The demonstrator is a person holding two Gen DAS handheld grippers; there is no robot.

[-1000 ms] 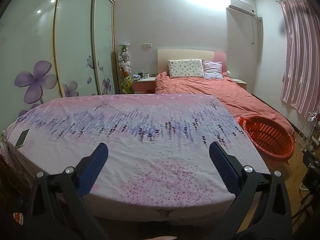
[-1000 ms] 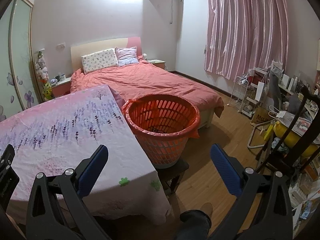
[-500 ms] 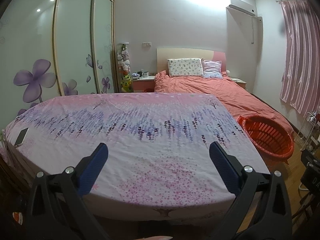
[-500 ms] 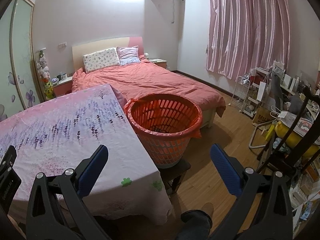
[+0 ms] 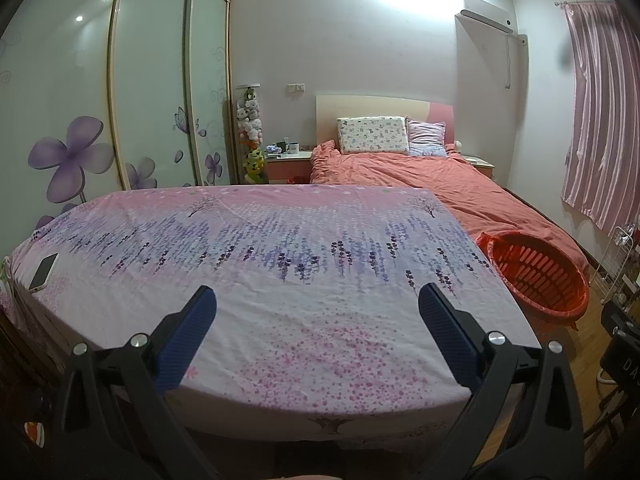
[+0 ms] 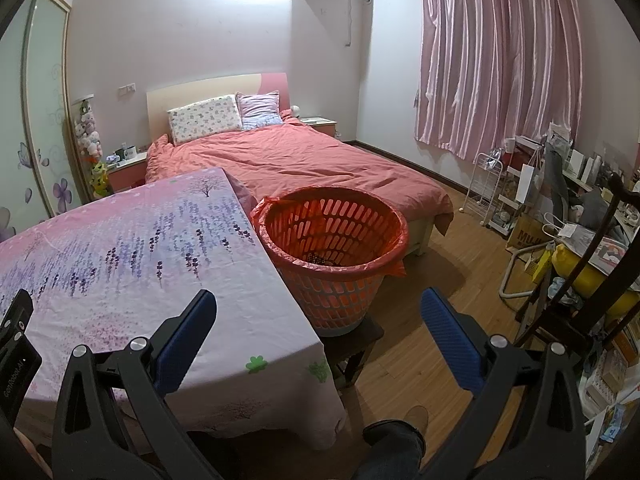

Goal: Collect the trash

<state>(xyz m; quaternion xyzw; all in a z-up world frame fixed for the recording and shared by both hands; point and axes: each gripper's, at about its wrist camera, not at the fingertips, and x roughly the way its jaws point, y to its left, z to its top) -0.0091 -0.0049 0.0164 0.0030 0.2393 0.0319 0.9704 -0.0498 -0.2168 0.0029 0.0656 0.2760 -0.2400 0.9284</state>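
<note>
An orange slatted basket [image 6: 334, 240] lined with a red bag stands on a low dark stool right of the table; some dark bits lie in its bottom. It also shows at the right in the left wrist view [image 5: 536, 276]. My left gripper [image 5: 316, 316] is open and empty above the near edge of the table with the pink floral cloth [image 5: 280, 256]. My right gripper [image 6: 318, 316] is open and empty over the table's right corner, just short of the basket. No loose trash shows on the cloth.
A phone [image 5: 44, 271] lies at the table's left edge. A bed with a salmon cover [image 6: 304, 164] stands behind. A cluttered desk and chair [image 6: 580, 248] fill the right side. A person's shoe [image 6: 414, 420] stands on the wood floor.
Both views have drifted a little; the left view has tilted slightly upward and the basket sits slightly more to the right in the right view. Both grippers stay open.
</note>
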